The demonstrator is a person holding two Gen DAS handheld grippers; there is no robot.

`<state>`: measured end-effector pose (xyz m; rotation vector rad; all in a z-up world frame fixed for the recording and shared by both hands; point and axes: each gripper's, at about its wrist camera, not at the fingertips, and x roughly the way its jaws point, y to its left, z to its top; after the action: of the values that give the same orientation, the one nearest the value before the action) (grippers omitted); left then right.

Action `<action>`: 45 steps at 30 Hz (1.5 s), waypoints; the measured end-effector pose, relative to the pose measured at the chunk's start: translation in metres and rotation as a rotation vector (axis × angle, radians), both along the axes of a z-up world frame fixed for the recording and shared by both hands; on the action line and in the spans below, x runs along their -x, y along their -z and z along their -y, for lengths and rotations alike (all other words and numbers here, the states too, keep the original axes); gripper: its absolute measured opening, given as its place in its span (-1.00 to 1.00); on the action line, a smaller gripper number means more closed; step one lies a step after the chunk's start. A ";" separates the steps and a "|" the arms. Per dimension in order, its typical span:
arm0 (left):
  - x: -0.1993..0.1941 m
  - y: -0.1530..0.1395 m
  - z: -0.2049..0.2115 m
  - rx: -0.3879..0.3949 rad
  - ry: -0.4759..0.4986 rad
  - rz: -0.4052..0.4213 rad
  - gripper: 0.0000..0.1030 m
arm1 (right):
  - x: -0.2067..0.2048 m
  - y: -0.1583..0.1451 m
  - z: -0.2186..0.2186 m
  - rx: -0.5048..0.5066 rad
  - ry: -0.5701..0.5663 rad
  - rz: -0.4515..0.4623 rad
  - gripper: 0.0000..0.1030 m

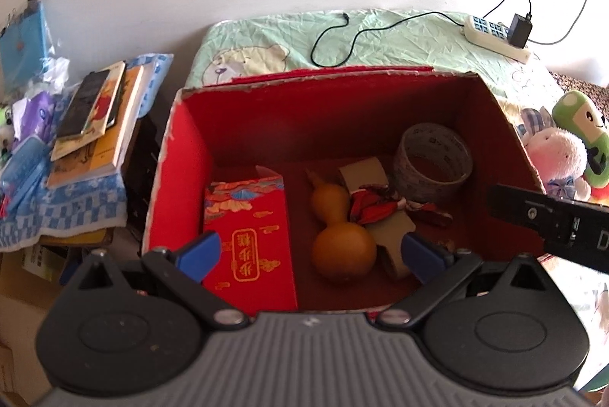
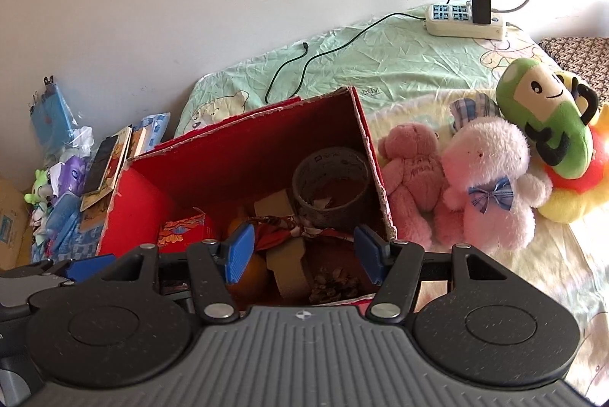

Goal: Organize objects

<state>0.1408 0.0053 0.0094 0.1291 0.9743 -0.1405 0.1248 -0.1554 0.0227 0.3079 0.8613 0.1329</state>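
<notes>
The bed (image 2: 399, 64), under a wrinkled green sheet, carries everything here, and the big red cardboard box (image 1: 182, 159) sits open on it near the wall. Outside the box, against its right wall, lie the plush toys: a green one (image 2: 548, 129), a pale pink one with a blue bow (image 2: 491, 186) and a smaller dusty pink bear (image 2: 415, 174) touching the box side. These look like what is left to put away. Inside the box already lie a red packet (image 1: 247, 239) at the left, a brown gourd (image 1: 340, 239) in the middle, a cardboard piece with red cloth (image 1: 380, 205) beside it, and a tape roll (image 1: 432, 163) in the far right corner. The left gripper (image 1: 310, 254) hovers over the box's near edge, jaws spread wide and holding nothing; the right gripper (image 2: 302, 254) is likewise spread and empty above the near rim. The likely risk is in reaching for the plush: the bear is pressed against the box wall, so a jaw could catch the cardboard edge and drag or tip the box. Soft fur may also slip from a shallow pinch, and the two grippers are close enough to collide.
</notes>
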 end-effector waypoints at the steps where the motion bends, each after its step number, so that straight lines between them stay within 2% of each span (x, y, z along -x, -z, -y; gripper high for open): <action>1: -0.001 0.000 0.000 0.002 0.006 0.002 0.97 | 0.000 0.000 -0.001 0.003 0.006 0.002 0.21; 10: -0.013 0.008 -0.007 0.027 0.015 -0.026 0.97 | -0.005 0.005 -0.008 0.007 0.036 -0.016 0.21; 29: -0.011 0.015 0.003 -0.003 0.038 -0.043 0.97 | 0.004 0.015 -0.005 -0.043 0.054 -0.030 0.21; 45: -0.007 0.012 0.000 -0.044 -0.066 -0.014 0.96 | -0.002 0.012 0.003 -0.021 -0.014 -0.019 0.21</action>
<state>0.1481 0.0051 -0.0024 0.1364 0.9948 -0.0594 0.1264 -0.1580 0.0106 0.3236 0.8811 0.1525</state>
